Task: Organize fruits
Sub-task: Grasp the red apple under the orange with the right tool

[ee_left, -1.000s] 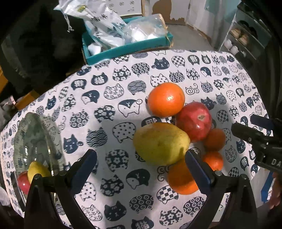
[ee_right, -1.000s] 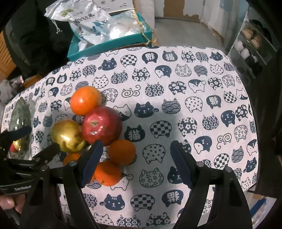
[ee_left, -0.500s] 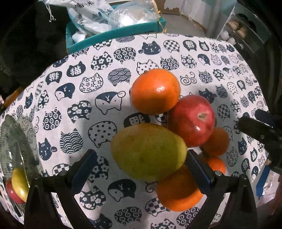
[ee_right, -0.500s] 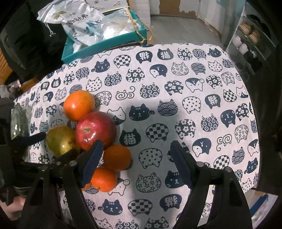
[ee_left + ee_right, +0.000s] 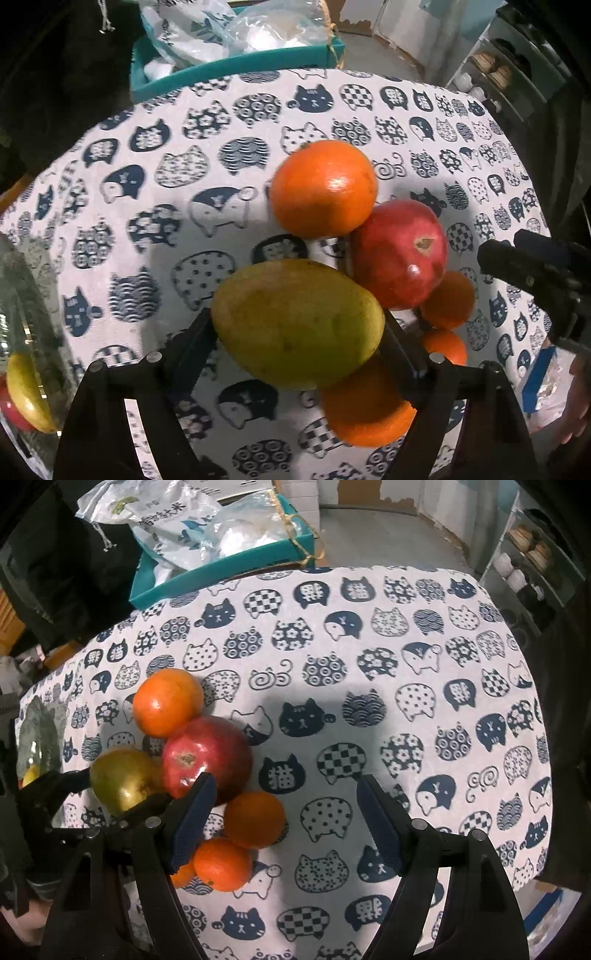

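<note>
Cat-print tablecloth [image 5: 192, 206] covers a round table; teal box [image 5: 236, 70] w/ plastic bags sits at the far edge.

Left wrist view: left gripper [image 5: 299, 332] has just been closing, and its two fingers now sit against either side of the mango [image 5: 297, 323], pinching it across its length. Mango lies at the near left of the fruit pile, touching the pomegranate [image 5: 400, 254] and overlapping an orange [image 5: 365, 410] below it. Big orange [image 5: 323, 188] sits behind, touching the pomegranate; two small oranges [image 5: 448, 299] lie to the right. Glass bowl [image 5: 26, 295] at far left already holds a yellow fruit and a red one, well apart from the pile. Right gripper's tip shows at the right edge.

Right wrist view: right gripper [image 5: 284, 819] hangs over the cloth, fingers spread, nothing between them; left finger is just over the pomegranate [image 5: 208, 757] and small oranges [image 5: 255, 823]. Mango [image 5: 123, 777] seen at left w/ left gripper's black fingers around it.

Risks (judged): mango skin is smooth and rounded, so it could slip or rotate out on lifting if the pinch is off-centre. Lifting may also nudge the pomegranate or the orange underneath; round fruit could then roll toward the table edge. Bowl is glass, so a dropped mango could knock it.
</note>
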The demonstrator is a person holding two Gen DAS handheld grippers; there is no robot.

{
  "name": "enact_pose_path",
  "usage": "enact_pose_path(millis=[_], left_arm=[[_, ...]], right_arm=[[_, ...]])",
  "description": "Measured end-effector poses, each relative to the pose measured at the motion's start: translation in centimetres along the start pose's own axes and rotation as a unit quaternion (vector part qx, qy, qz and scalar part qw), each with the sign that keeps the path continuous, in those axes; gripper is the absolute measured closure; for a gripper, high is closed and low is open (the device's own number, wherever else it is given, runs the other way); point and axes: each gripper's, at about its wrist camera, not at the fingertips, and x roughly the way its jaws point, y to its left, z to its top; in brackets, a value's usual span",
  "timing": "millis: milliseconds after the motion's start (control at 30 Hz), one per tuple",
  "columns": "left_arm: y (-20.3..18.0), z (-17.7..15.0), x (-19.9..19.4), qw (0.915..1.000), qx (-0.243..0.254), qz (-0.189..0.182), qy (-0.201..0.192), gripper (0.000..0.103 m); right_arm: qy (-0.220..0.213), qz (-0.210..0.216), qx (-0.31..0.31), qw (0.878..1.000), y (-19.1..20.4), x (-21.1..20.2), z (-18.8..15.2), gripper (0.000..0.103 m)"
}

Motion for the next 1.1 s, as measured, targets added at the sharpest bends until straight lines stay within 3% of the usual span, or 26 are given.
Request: enact_pose_path(millis=[233, 433, 833, 900, 1100], left_arm=[[3.2, -0.6, -1.1, 0.9992, -0.017, 0.035, -0.010, 0.017], [5.6, -1.4, -1.8, 0.9983, -0.032, 0.046, -0.014, 0.017], [8.1, -2.7, -3.1, 0.9976, -0.042, 0.048, -0.026, 0.017], [8.5, -2.8, -3.3, 0.9974, -0.045, 0.048, -0.027, 0.017], [9.1, -3.3, -3.9, 0.9972, -0.050, 0.044, -0.035, 0.017]], right_arm=[[0.011, 0.049, -0.025, 0.998, 2.4, 1.8, 0.7, 0.024], [0.033, 0.053, -0.059, 0.996, 5.1, 4.2, 1.2, 0.024], [0.072, 0.001, -0.078, 0.994, 7.1, 8.3, 1.4, 0.023], [0.076, -0.007, -0.080, 0.994, 7.3, 8.7, 1.3, 0.028], [0.057, -0.022, -0.078, 0.995, 7.6, 8.5, 0.5, 0.029]])
